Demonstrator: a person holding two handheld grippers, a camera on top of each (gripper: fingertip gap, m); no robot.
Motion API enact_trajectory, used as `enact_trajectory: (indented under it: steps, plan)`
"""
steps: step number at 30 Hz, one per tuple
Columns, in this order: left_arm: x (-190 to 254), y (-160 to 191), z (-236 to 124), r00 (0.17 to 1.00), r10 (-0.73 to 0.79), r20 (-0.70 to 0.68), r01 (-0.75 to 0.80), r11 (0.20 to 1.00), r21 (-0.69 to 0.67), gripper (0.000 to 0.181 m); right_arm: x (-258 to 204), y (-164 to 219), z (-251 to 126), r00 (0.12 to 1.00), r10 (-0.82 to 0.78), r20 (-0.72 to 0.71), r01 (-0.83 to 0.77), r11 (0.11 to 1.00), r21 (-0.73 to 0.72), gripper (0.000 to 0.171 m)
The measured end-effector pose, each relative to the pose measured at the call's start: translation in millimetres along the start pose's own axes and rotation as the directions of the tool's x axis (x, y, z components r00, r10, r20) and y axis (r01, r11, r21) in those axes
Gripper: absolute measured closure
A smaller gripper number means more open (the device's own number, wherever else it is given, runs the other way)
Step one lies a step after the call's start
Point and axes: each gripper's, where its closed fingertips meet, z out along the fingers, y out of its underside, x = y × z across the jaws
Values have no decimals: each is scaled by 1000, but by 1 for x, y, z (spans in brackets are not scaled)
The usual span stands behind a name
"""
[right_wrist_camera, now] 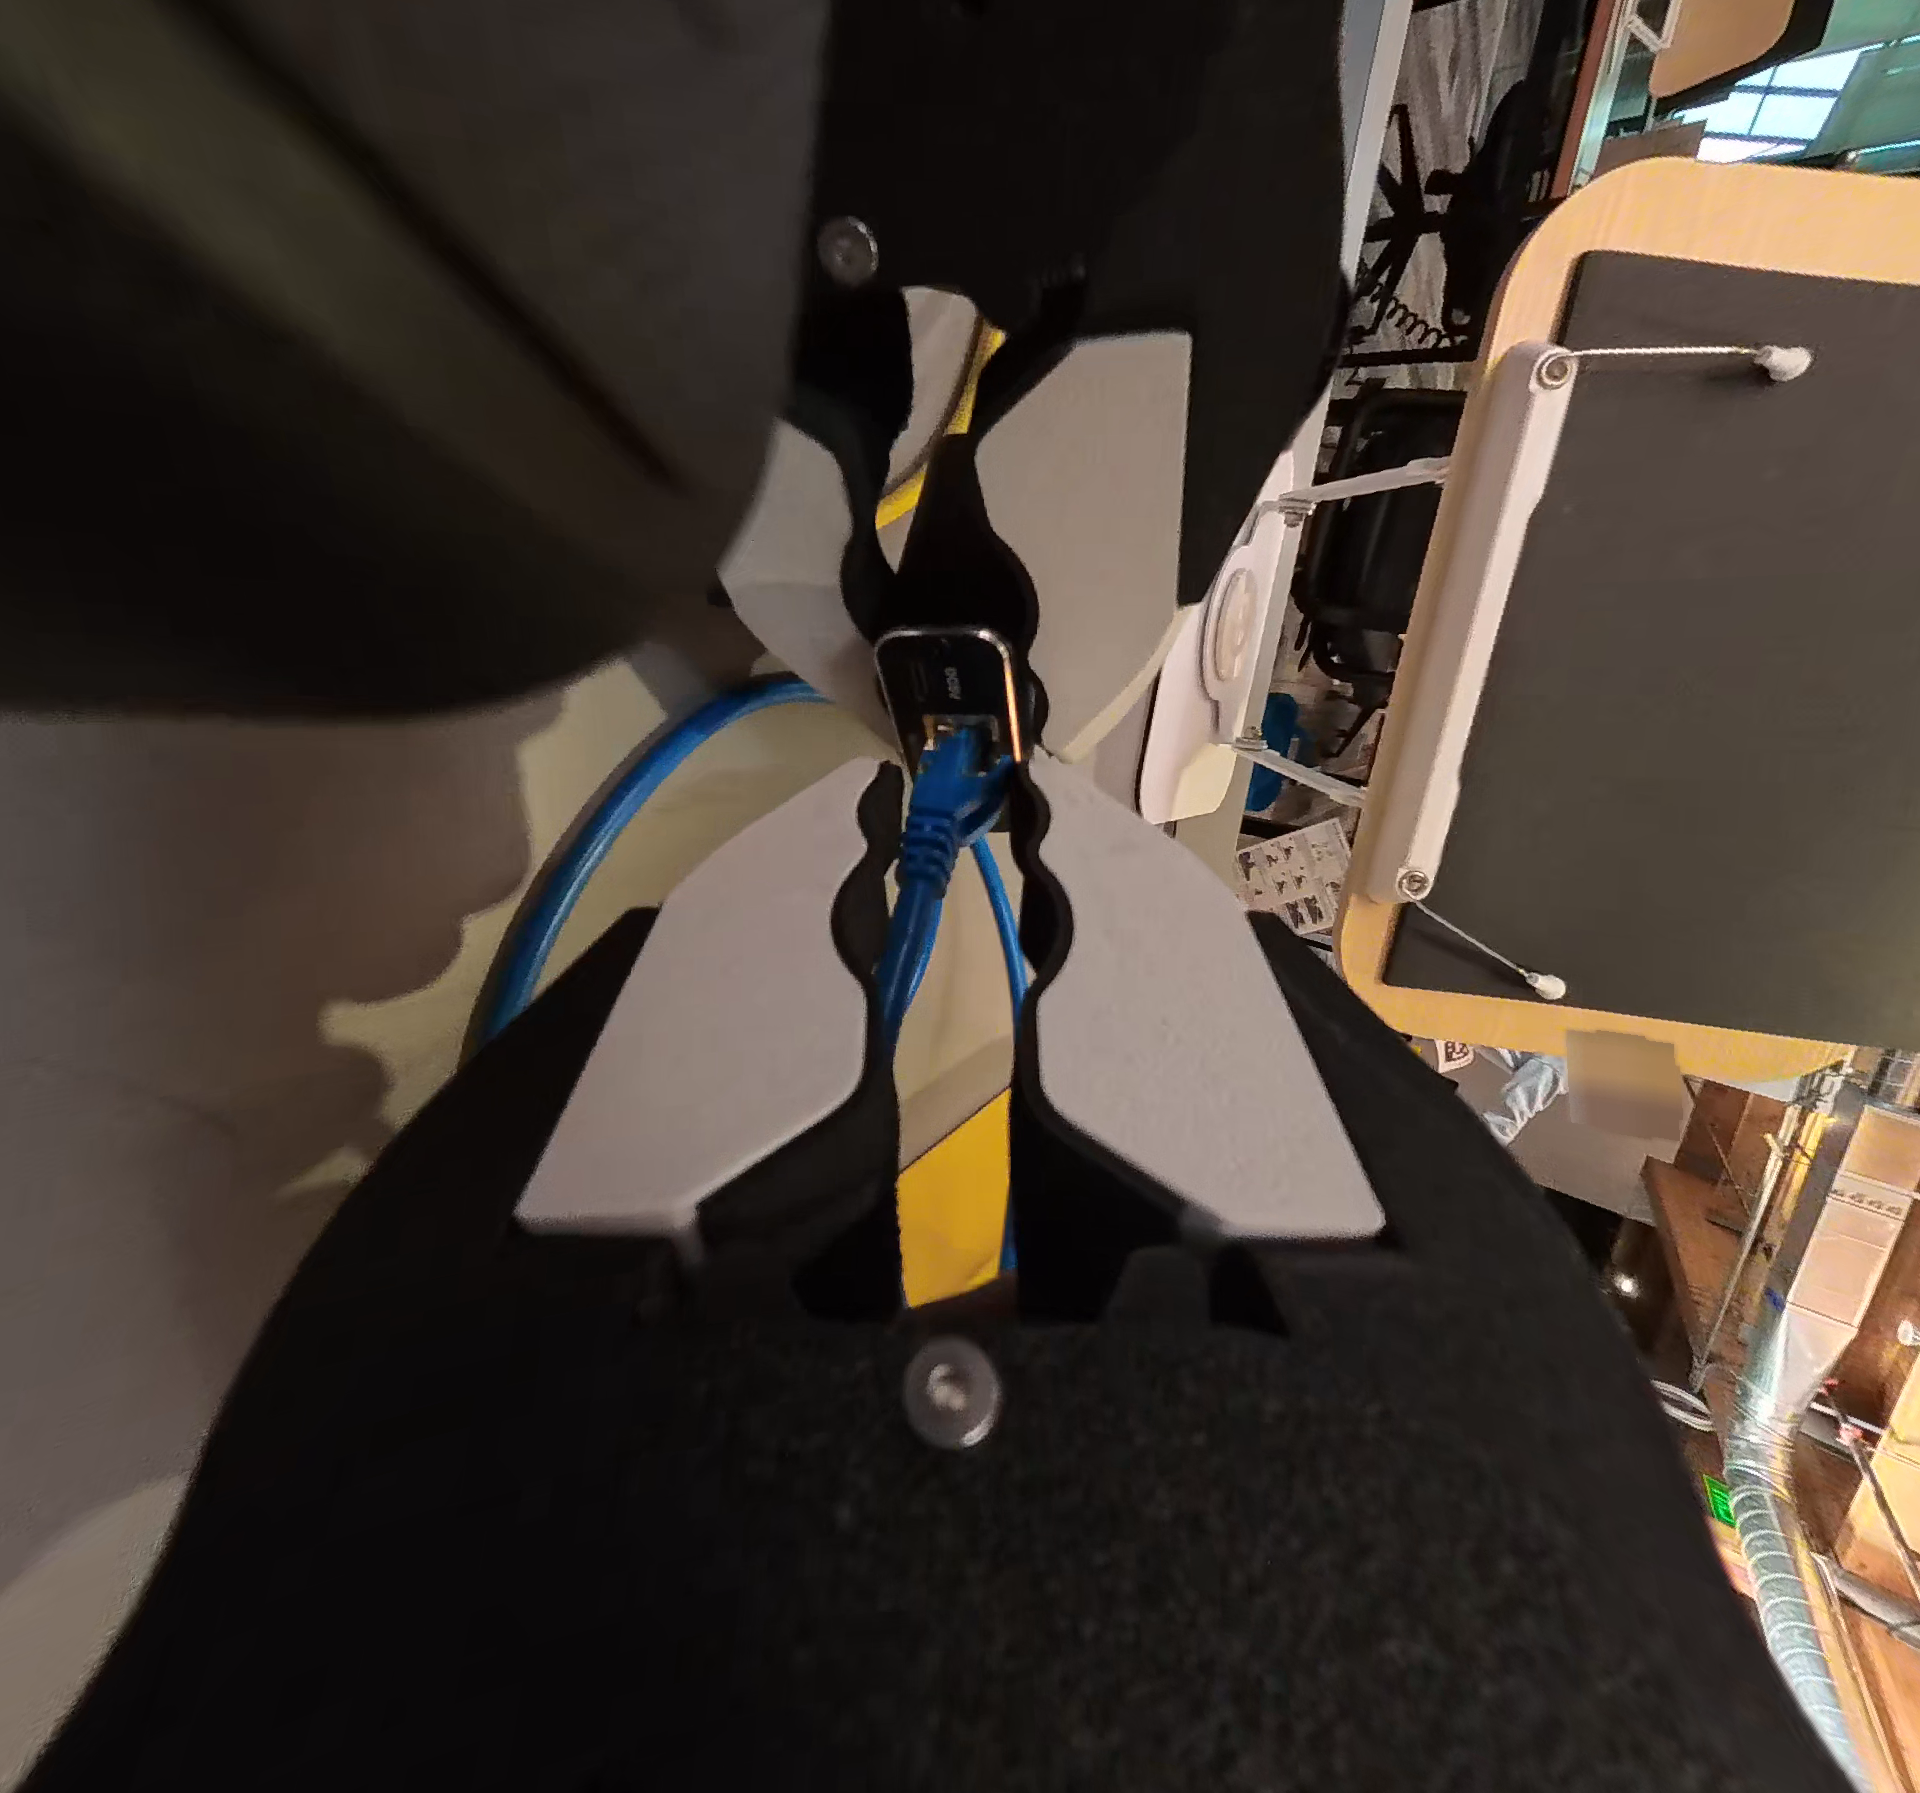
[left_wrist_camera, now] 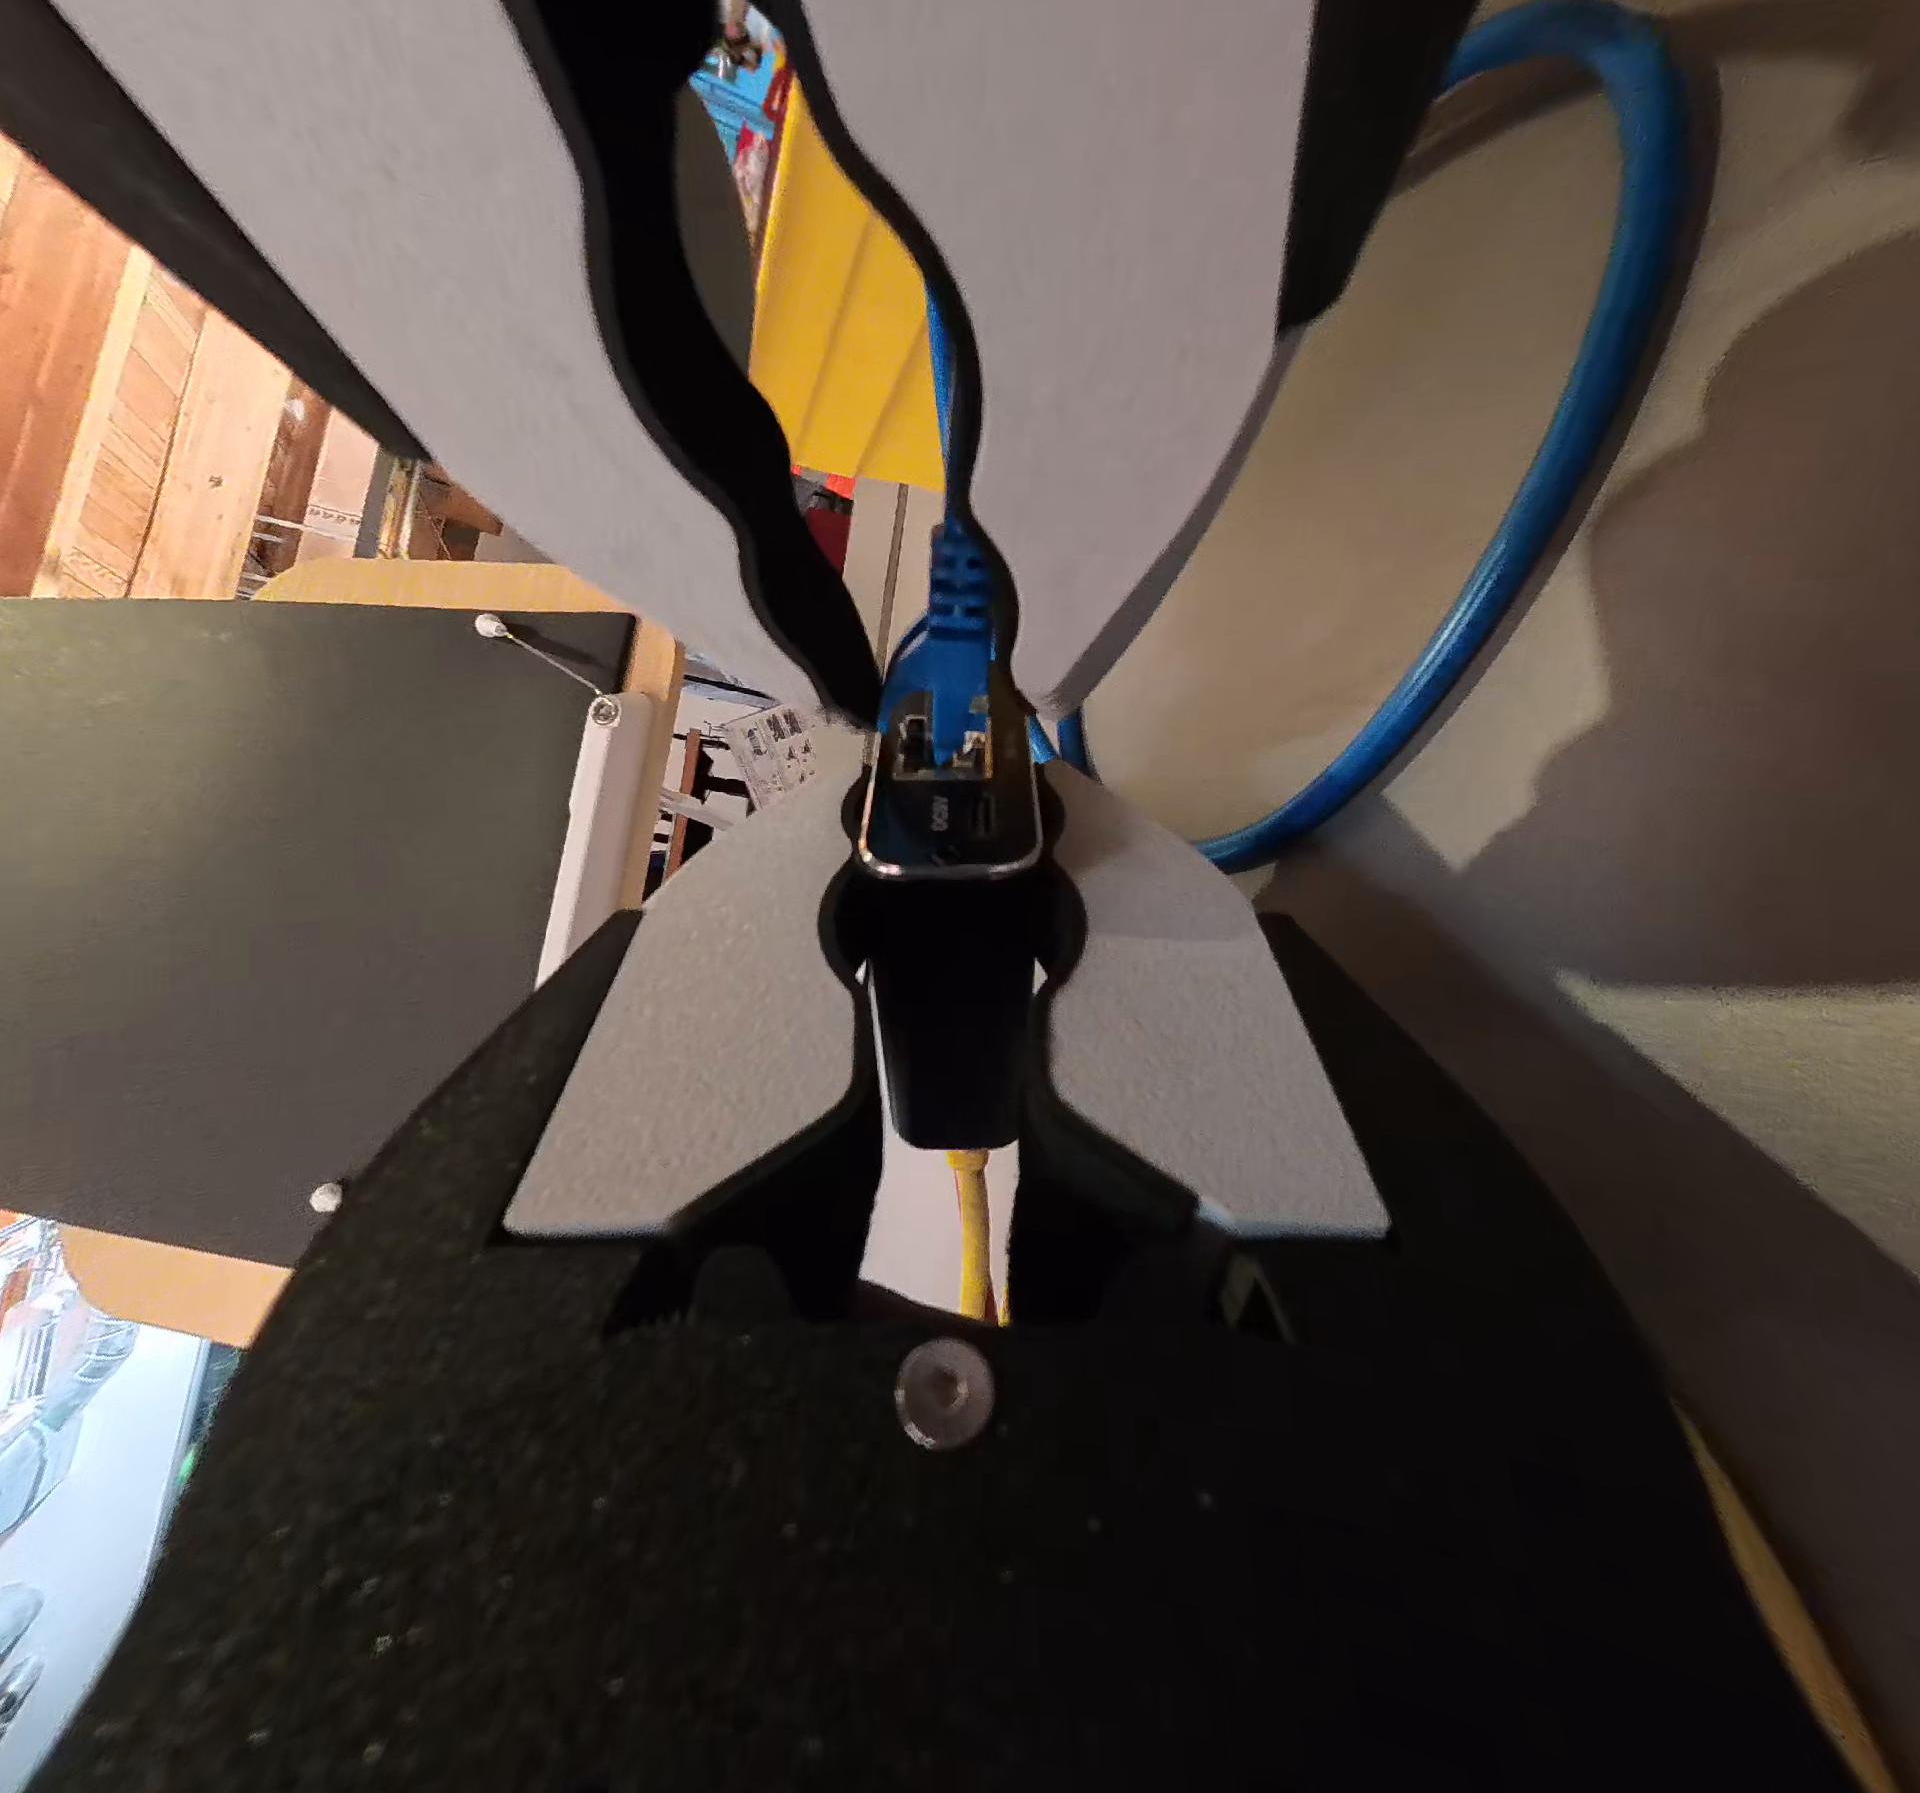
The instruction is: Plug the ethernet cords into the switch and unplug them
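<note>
Gripping the switch, the left gripper meets the right gripper at 12 o'clock, clenched on the blue ethernet cord; fingertips nearly touch.

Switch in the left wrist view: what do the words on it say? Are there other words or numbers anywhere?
Switch: a small white marking beside its ports. I don't copy out writing.
Printed sheet in the background: too small to read.
Green sign in the right wrist view: too small and blurred to read.
Blue ethernet cord: no writing visible.
</note>
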Motion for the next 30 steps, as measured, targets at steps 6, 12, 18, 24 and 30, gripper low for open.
enact_trajectory:
  steps: [6,12,18,24,30]
  plan:
    - [1,-1,-1,1000,-22,-10,21,1000,-17,155,-1,0,-1,999,-38,-19,38,999,9,154]
    - [3,-2,0,999,-44,-23,43,999,-29,155,-2,3,0,998,1,-65,1,1000,27,156]
    - [11,0,1,997,-50,-64,48,998,-34,155,-7,3,-2,996,-6,-84,8,1000,22,156]
    - [7,1,0,998,55,8,-55,998,-35,155,-13,-2,-2,951,286,114,-290,957,19,153]
    - [-19,4,-6,963,198,181,-186,979,-79,155,-9,-5,-29,240,824,513,-881,407,-240,121]
